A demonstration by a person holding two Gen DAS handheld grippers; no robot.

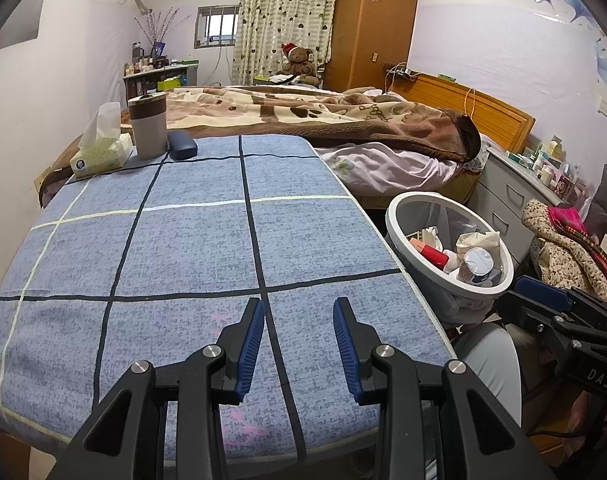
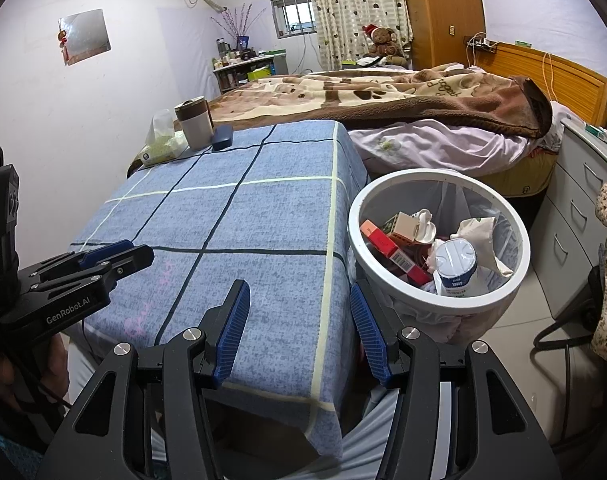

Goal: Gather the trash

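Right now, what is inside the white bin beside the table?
The white bin holds a red carton, a white cup, a beige bag and cardboard scraps; anything under that pile is hidden.

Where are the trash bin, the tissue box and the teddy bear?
trash bin (image 2: 357,236), right wrist view, on its white rim
tissue box (image 1: 99,156), left wrist view, on its front side
teddy bear (image 1: 299,60), left wrist view, on its body

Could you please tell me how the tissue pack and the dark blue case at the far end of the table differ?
The tissue pack is pale yellow-green and soft, with a tissue standing up from its top; the dark blue case is navy, smooth, and shut. The pack looks bulkier, the case low and slim. The pack lies left of the cup, the case right of it. Both rest on the table.
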